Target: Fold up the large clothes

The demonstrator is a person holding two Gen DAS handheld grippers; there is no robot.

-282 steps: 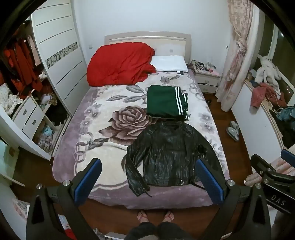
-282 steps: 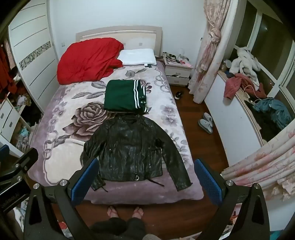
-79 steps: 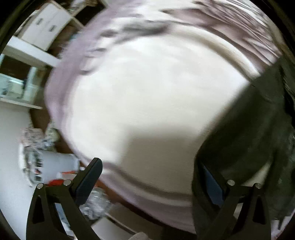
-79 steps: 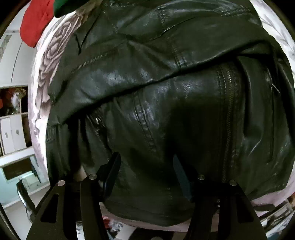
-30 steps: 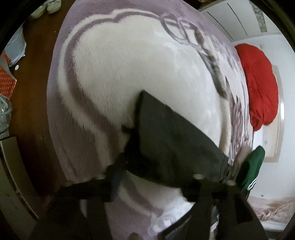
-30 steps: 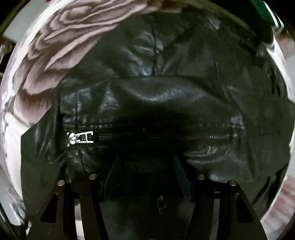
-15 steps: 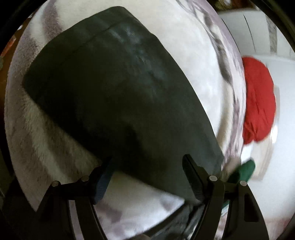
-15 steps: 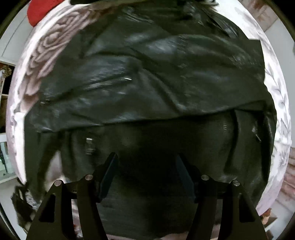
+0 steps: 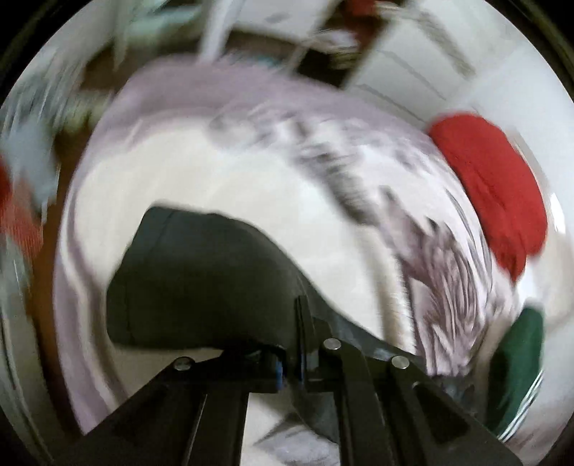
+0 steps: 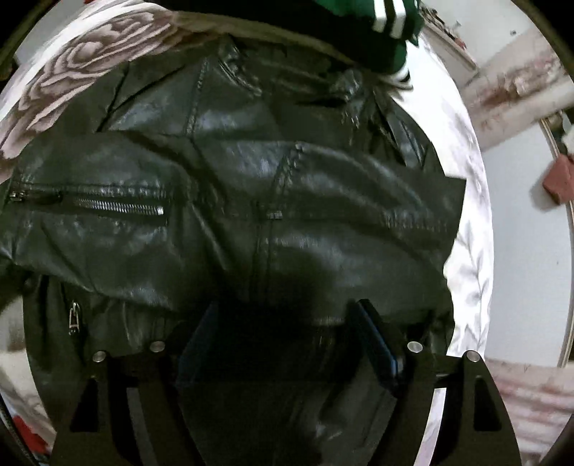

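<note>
A black leather jacket (image 10: 251, 186) lies on the rose-patterned bed blanket (image 10: 82, 61), with one sleeve folded across its front. My right gripper (image 10: 287, 333) hovers open close over the jacket's lower part, its jaws apart and nothing between them. In the blurred left wrist view my left gripper (image 9: 299, 362) is shut on the jacket's left sleeve (image 9: 201, 283), which stretches out away from the jaws over the blanket (image 9: 251, 172).
A folded green garment with white stripes (image 10: 373, 14) lies just beyond the jacket's collar; it also shows in the left wrist view (image 9: 516, 372). A red quilt (image 9: 495, 186) is at the head of the bed. A pink curtain (image 10: 509, 89) hangs right of the bed.
My left gripper has closed on the sleeve and swung it, so the view is blurred. My right gripper has shifted slightly over the jacket and stays open.
</note>
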